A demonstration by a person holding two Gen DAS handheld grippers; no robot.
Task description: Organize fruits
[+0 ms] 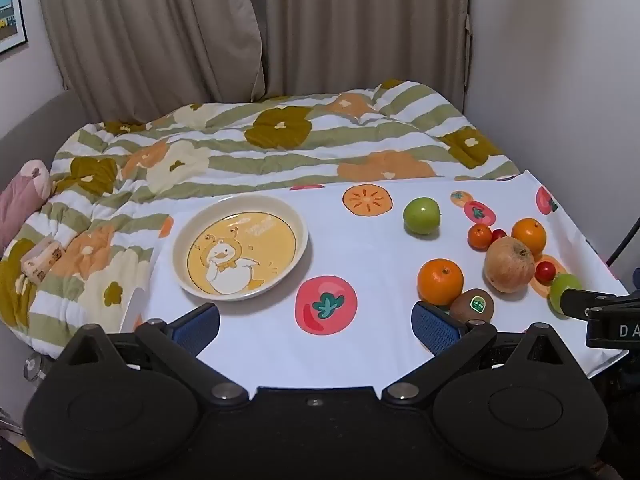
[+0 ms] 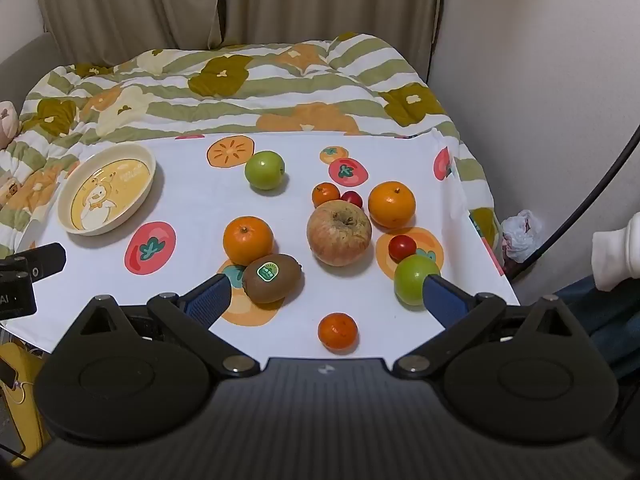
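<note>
**Round fruit on a loose cloth: roll and knock-on risk**

White printed cloth (image 2: 192,200) covers the worktop; it looks thin and is draped over the edges, so I judge it may slide or wrinkle if dragged.

Nearest: right tongs (image 2: 326,296) spread fully wide, holding nothing. Left tongs (image 1: 316,322) likewise wide open and empty, above bare cloth.

Small mandarin (image 2: 338,330) lies alone close to the near edge. A clumsy nudge could send it off the worktop.

Kiwi (image 2: 272,278) is just beside the right tongs' left finger and touches an orange (image 2: 248,240). Closing on the kiwi may push that orange away.

Green apple (image 2: 414,278) sits right by the other finger, with a cherry tomato (image 2: 402,248) next to it. The tomato is small and smooth, so it may roll easily toward the right edge.

Mid-field: big apple (image 2: 339,232), second orange (image 2: 392,204), a small mandarin and another tomato crowd together. Lifting one probably disturbs its neighbours.

Further: second green apple (image 2: 265,170) stands alone, low risk.

Far left: plate (image 2: 68,192), empty, near the worktop's left edge by the quilt (image 2: 240,88). A hard drop could tip or shift it. Its rim is shallow, so fruit piled there may spill over.
</note>
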